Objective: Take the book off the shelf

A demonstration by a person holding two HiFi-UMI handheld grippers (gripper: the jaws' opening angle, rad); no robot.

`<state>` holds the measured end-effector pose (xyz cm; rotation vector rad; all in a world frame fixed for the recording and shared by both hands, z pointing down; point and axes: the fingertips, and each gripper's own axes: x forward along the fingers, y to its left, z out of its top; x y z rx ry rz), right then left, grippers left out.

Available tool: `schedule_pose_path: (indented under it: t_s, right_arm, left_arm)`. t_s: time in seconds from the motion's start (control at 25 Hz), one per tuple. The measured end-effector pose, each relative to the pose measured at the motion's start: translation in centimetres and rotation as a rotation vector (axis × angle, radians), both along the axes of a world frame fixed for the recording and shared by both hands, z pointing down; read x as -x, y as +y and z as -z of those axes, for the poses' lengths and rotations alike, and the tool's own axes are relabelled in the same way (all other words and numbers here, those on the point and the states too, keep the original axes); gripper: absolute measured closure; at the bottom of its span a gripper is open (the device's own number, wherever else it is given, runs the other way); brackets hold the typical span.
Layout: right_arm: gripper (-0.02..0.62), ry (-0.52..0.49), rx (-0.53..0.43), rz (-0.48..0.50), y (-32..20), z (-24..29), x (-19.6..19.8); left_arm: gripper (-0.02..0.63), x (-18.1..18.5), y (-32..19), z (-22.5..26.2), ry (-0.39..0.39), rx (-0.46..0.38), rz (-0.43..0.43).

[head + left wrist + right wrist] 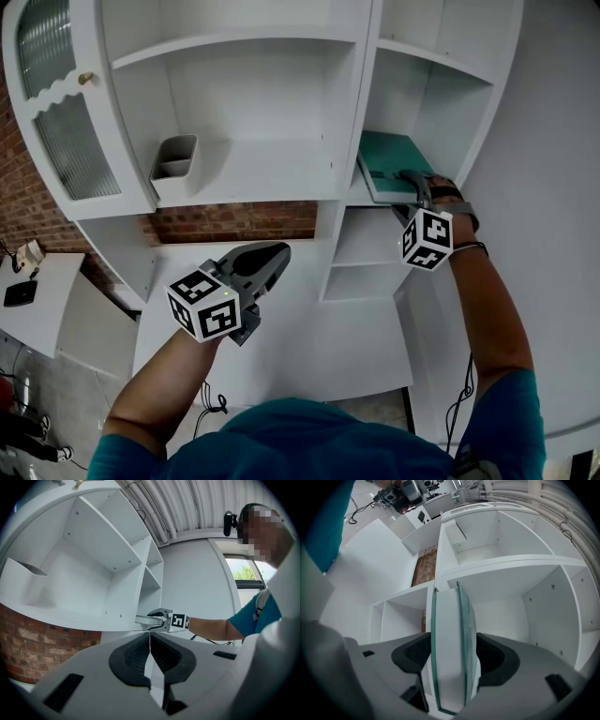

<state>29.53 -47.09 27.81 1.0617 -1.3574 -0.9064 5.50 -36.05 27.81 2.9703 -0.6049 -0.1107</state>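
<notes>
Book point(394, 157) flat in shelf's point(281, 180) right compartment.
Our right gripper point(407, 176) straddles it, fingers apart; our left gripper point(274, 255) has fingers together; a grey bin point(175, 159) stands in the middle compartment.

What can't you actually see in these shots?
Title on the book: head view, too small; the right gripper covers part.
Behind the cabinet door: head view, ribbed glass blurs it.
The dark object on the side table: head view, too small to name.
</notes>
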Motion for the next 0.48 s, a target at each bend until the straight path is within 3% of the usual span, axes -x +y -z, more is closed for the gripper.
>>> schedule_pose_path:
  t_s: [0.24, 0.48]
  right_arm:
    - [0.321, 0.029, 0.048, -0.02, -0.75, -0.8, -0.43]
    - [0.322, 0.02, 0.036, -0.026, -1.16, -0.51, -0.53]
  left_arm:
    - [0.591, 0.35, -0.03, -0.13, 0.004, 0.005, 0.002]
    - [0.591, 0.54, -0.09, -0.48, 0.006, 0.014, 0.004]
